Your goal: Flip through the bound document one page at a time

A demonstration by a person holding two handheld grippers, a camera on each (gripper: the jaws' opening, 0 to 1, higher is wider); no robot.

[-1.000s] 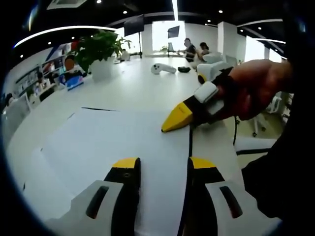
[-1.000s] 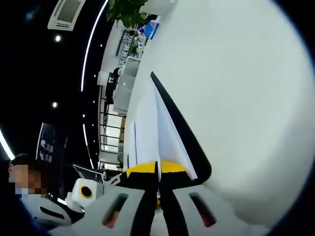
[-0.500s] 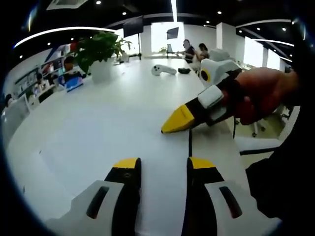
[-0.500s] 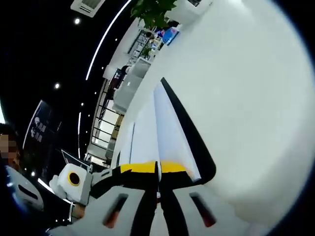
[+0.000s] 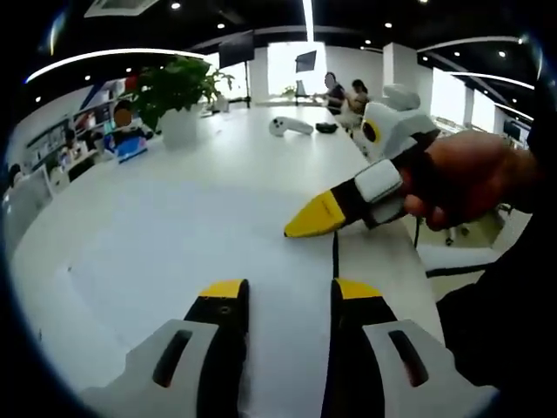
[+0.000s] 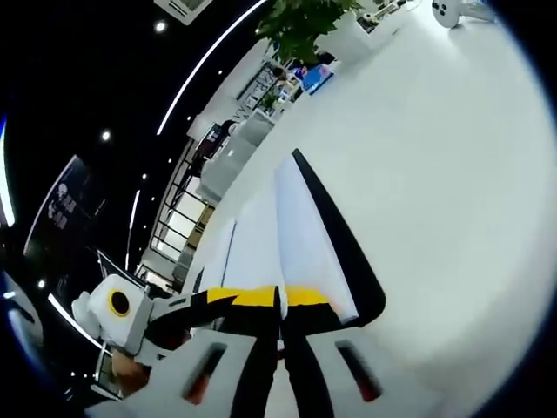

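table point(image 5: 218, 148): long, white, in an open office | potted plant point(image 5: 178, 91) stood near far left edge | bound document point(image 5: 200, 252) lay at near edge, white pages hard to tell from tabletop | left gripper point(image 5: 283, 292) spread above it | right gripper point(image 6: 280, 298) pinched a page point(image 6: 305, 235) at right edge

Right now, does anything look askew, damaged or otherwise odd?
Nothing stands out. The right gripper is shut on a white page lifted off the bound document, uncreased; the left gripper stands open above it.
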